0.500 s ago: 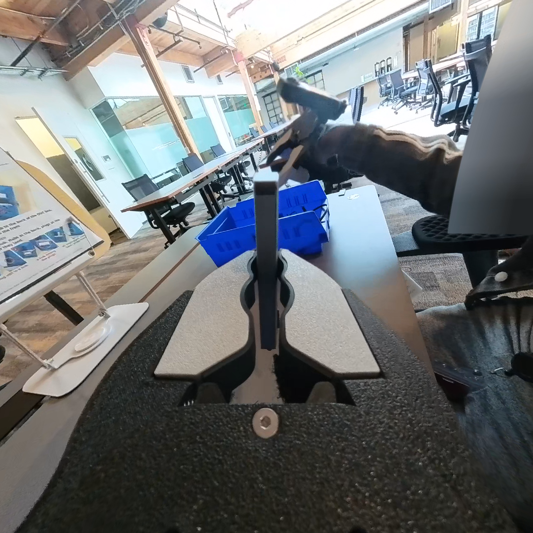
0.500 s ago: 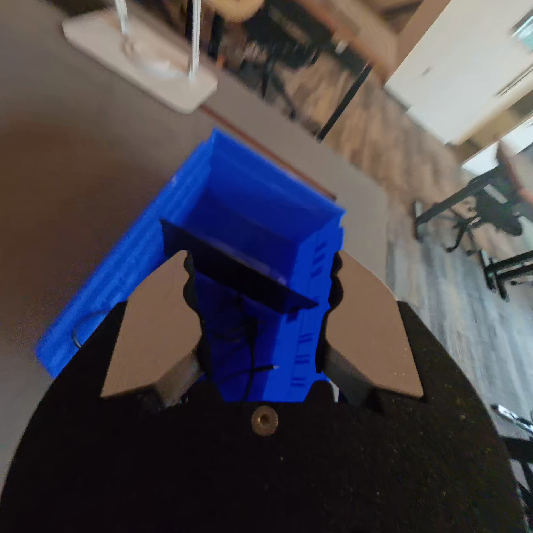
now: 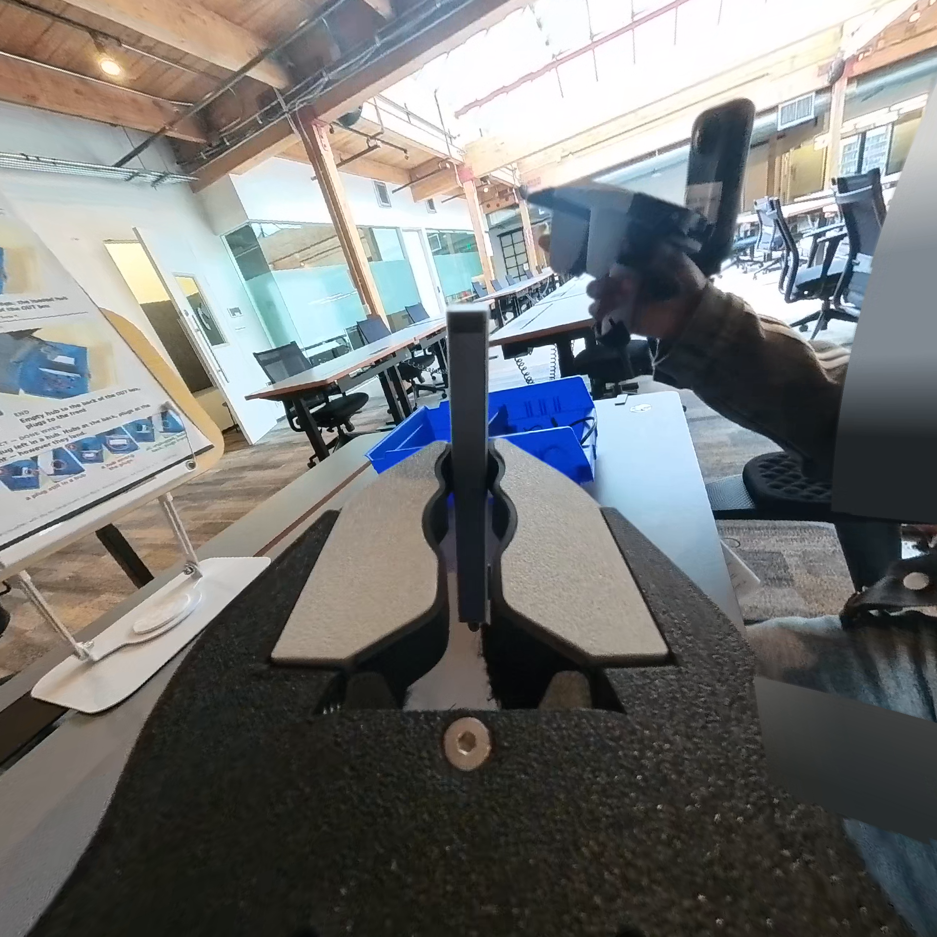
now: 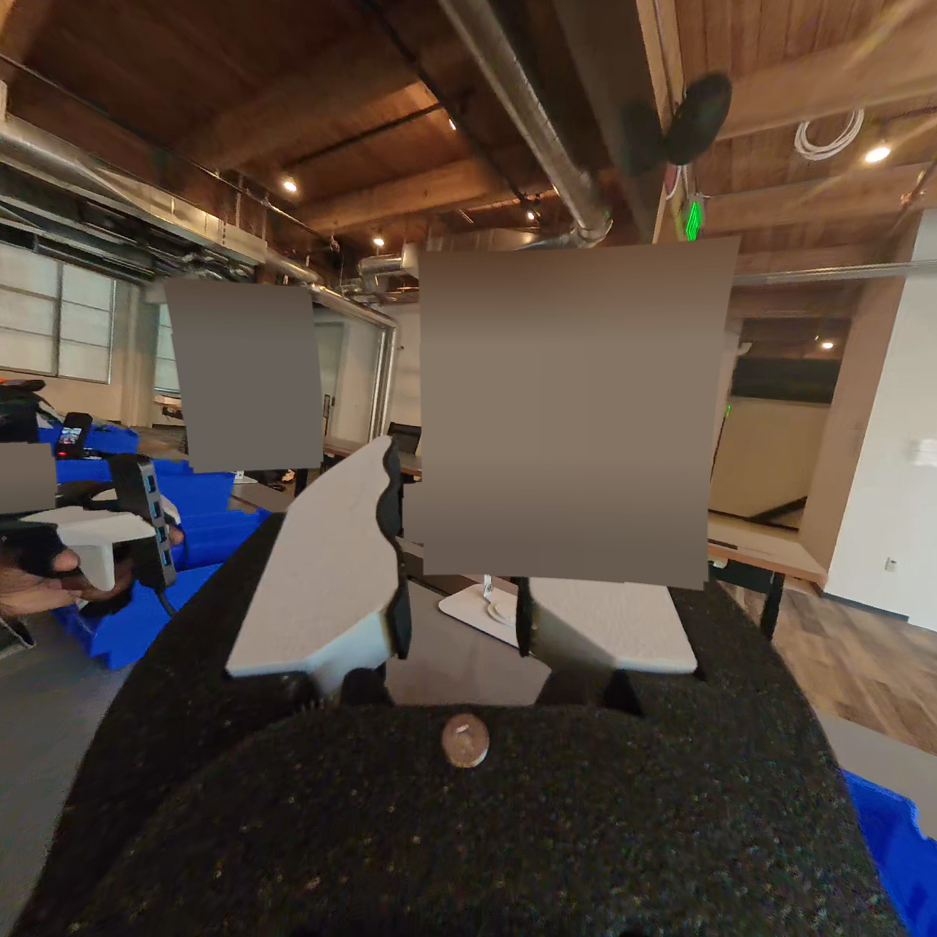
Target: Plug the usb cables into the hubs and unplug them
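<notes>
A: Bins first. What's in them?

B: Two blue plastic bins [image 3: 537,431] sit side by side on the grey table [image 3: 654,481], past the left gripper's tips. A thin black cable [image 3: 583,431] loops over the rim of the nearer one. The rest of the inside is hidden behind the fingers. The walls are ribbed, with slots moulded near the top edge.

A: And the hub?

B: The hub [image 3: 469,456] is a slim dark grey bar, flat-sided with square corners, standing upright. The left gripper [image 3: 469,487] is clamped on it, pads pressing both of its faces. In the right wrist view the same hub [image 4: 144,522] shows a row of blue ports down one face and a black cord leaving its lower end.

A: The right gripper?

B: The right gripper [image 4: 459,557] has its fingers spread apart with nothing between them. It is tilted up toward the wooden ceiling. In the left wrist view it is raised above the bins, well off the table.

A: Textures?

B: The finger plates [image 4: 324,573] are pale grey and matte, with wavy black rubber along their inner edges. The gripper bodies are black and coarse-grained, each with one metal screw at centre. A white stand [image 3: 127,644] with a flat metal base holds a printed sheet at the table's left edge.
</notes>
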Demonstrator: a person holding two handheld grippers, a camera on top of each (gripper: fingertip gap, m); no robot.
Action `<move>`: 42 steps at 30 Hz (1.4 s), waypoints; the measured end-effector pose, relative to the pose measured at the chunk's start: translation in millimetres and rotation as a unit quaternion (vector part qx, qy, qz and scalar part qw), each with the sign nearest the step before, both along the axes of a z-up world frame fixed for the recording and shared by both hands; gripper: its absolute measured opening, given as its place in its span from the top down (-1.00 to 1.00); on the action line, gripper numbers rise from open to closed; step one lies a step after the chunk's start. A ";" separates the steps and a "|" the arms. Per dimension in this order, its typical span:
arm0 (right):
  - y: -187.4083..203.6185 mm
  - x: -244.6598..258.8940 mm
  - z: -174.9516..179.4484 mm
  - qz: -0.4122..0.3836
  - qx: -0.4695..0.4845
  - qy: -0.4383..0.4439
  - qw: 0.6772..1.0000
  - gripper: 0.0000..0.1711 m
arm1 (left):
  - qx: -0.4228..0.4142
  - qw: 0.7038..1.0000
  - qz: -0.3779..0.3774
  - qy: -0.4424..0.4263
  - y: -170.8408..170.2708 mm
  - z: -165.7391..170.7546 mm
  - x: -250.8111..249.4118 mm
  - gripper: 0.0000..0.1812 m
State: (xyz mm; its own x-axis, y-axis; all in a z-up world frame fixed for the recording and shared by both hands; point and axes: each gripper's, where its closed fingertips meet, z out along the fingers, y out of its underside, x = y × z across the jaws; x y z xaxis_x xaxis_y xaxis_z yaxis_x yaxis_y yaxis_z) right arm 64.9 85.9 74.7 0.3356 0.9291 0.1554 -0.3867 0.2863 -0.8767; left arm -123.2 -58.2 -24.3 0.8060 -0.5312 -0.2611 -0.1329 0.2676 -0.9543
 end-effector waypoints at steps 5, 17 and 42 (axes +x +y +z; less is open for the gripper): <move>-13.8 -14.1 -8.7 0.040 -0.001 -0.008 0.999 0.37 | 0.010 1.000 -0.007 -0.017 -1.6 4.7 0.9 0.87; -111.9 -92.8 -86.1 0.248 0.057 -0.195 0.947 0.37 | 0.045 0.992 -0.103 -0.048 -15.3 16.4 34.8 0.87; -136.9 -135.1 -148.2 0.207 0.110 -0.309 0.922 0.88 | -0.001 0.992 -0.127 -0.008 2.2 -6.5 79.1 0.71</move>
State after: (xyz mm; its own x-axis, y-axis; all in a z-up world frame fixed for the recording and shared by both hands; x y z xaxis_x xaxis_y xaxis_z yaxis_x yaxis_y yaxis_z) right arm -70.2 -50.9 -73.5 -0.2561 0.8806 0.3987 0.0505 0.4241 -0.9042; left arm -44.1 -56.0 -30.8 0.6503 -0.7180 -0.2481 -0.0454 0.2893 -0.9562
